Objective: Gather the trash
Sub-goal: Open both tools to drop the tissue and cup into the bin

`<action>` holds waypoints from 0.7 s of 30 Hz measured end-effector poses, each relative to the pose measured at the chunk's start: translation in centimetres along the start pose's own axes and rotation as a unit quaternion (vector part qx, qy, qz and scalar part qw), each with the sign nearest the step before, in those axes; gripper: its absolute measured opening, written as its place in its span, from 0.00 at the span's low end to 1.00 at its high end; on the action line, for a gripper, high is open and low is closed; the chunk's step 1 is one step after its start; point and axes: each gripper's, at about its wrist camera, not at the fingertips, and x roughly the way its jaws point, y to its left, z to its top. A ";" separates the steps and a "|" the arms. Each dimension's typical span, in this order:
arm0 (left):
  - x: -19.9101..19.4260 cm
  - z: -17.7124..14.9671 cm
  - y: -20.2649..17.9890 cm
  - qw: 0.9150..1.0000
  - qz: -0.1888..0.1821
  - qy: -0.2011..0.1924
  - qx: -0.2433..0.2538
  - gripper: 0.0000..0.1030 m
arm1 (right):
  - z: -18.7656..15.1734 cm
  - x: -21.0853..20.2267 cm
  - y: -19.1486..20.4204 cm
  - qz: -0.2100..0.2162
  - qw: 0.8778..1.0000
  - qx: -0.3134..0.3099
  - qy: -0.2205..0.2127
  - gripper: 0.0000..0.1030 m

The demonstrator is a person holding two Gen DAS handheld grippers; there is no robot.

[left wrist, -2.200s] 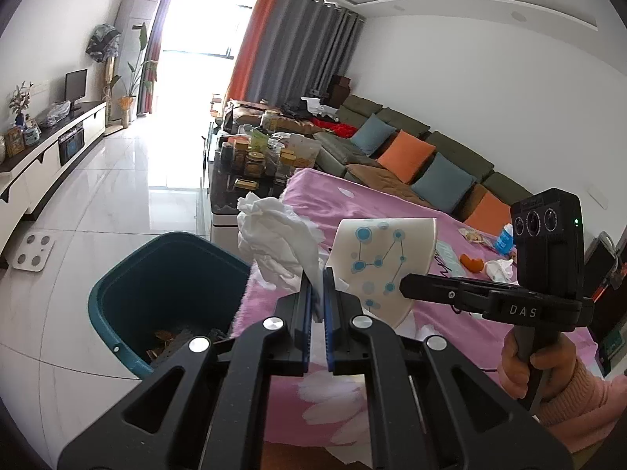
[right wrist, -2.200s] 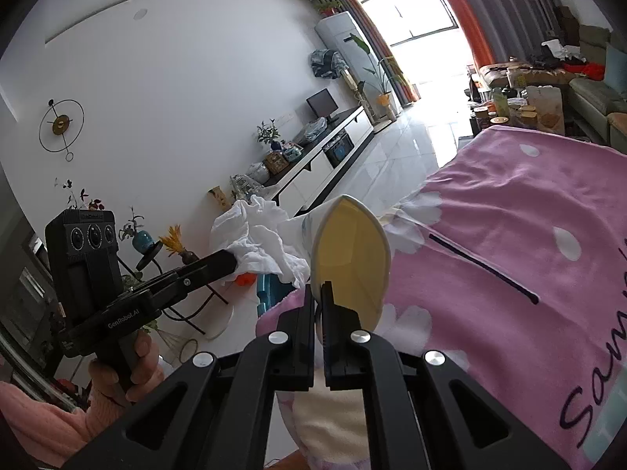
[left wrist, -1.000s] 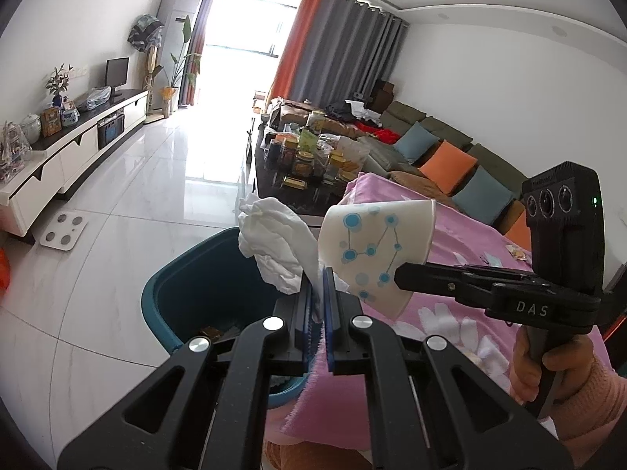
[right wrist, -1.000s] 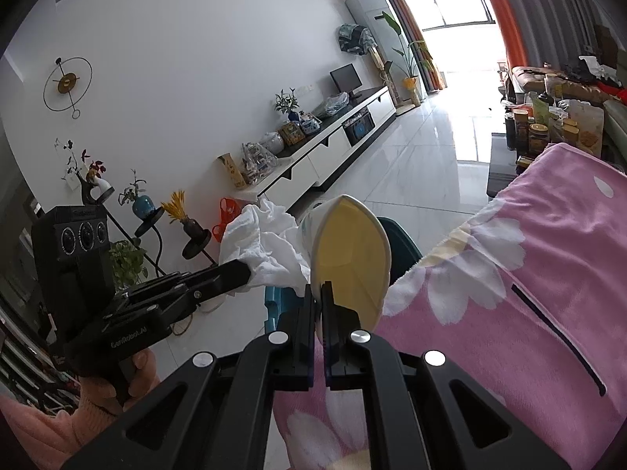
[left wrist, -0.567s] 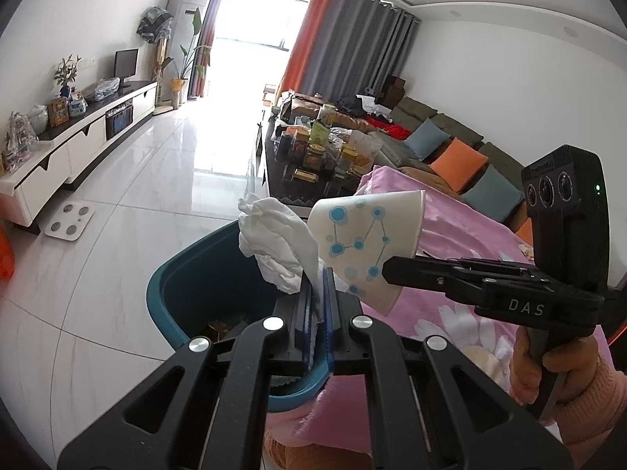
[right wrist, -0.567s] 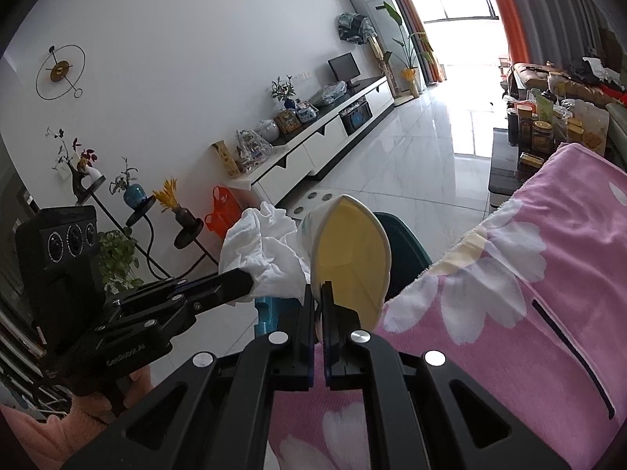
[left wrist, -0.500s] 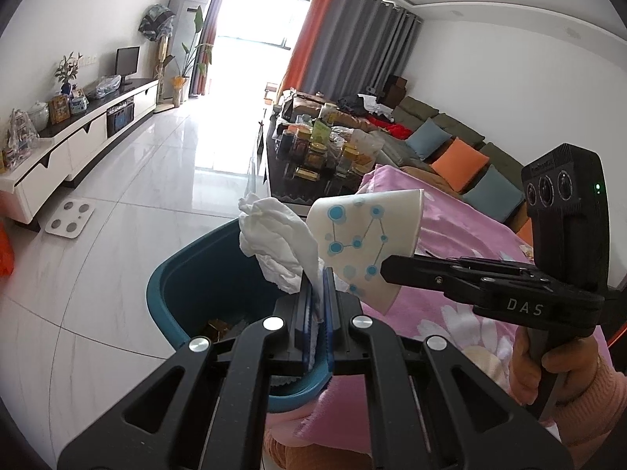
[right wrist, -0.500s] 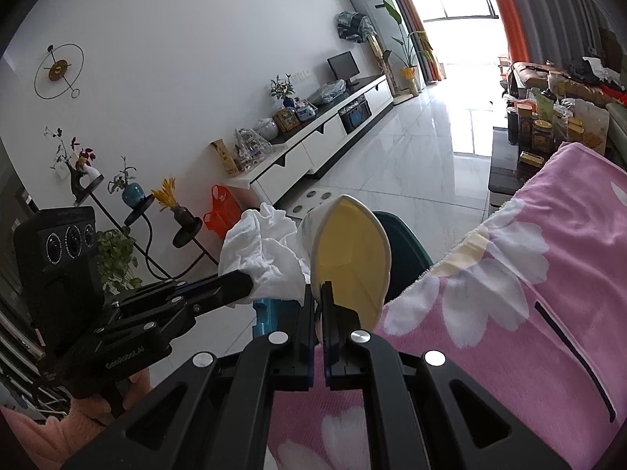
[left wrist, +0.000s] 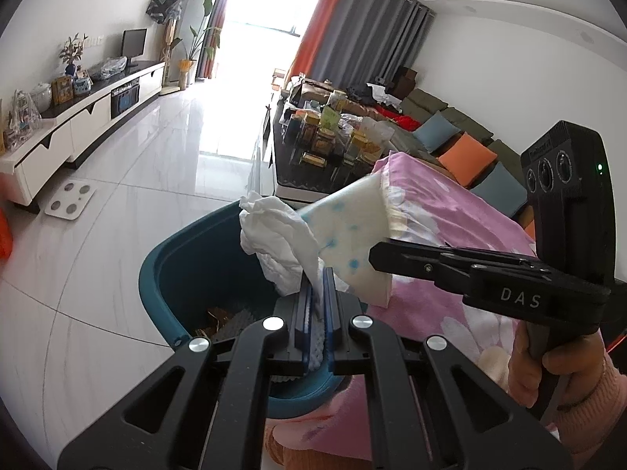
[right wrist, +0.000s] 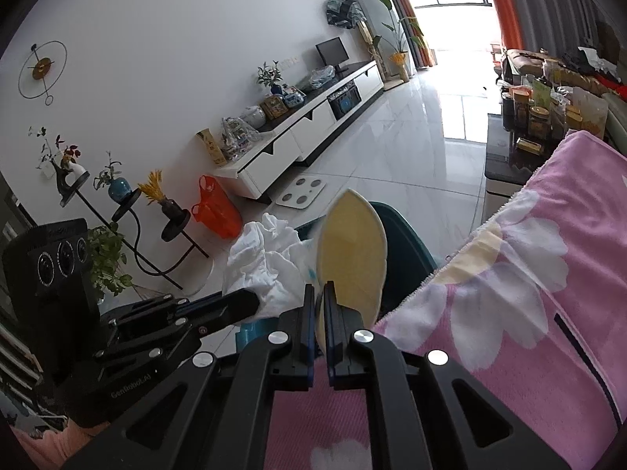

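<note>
Centrally, a crumpled white tissue (left wrist: 280, 246) is pinched by the left gripper (left wrist: 317, 293) above the teal bin (left wrist: 176, 270). Right of it, a flattened paper cup (right wrist: 350, 254) is clamped in the right gripper (right wrist: 319, 301), whose jaws are beginning to part.

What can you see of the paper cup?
The paper cup is white outside with blue dots joined by lines, and pale yellow inside. It looks like thin paper, squashed to an oval at the mouth. The right gripper pinches its rim, holding it tilted at the edge of the teal bin. The white crumpled tissue sits against its side.
</note>
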 end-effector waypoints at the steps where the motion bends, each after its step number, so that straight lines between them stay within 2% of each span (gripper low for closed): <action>1: 0.3 0.0 0.2 1.000 -0.001 0.001 -0.002 0.06 | 0.0 0.1 0.0 0.000 1.000 0.002 0.001 0.05; 3: 0.9 0.1 0.5 1.000 0.001 0.004 -0.006 0.06 | 0.0 0.3 -0.2 -0.001 1.000 0.009 0.000 0.05; 10: 3.2 -0.3 1.9 0.999 0.000 0.019 -0.025 0.24 | -0.5 -0.4 -1.0 0.003 1.000 0.024 -0.004 0.06; 14: 3.3 -0.9 1.6 1.000 -0.002 0.017 -0.020 0.24 | -1.2 -1.7 -1.7 0.010 0.999 0.031 -0.011 0.09; 17: 2.8 -0.8 0.9 1.000 -0.011 0.008 -0.012 0.26 | -1.8 -3.0 -2.1 0.014 0.999 0.032 -0.017 0.15; 21: 1.6 -0.9 -1.1 0.999 -0.028 -0.012 0.017 0.36 | -2.8 -5.4 -2.6 0.008 0.999 0.026 -0.036 0.25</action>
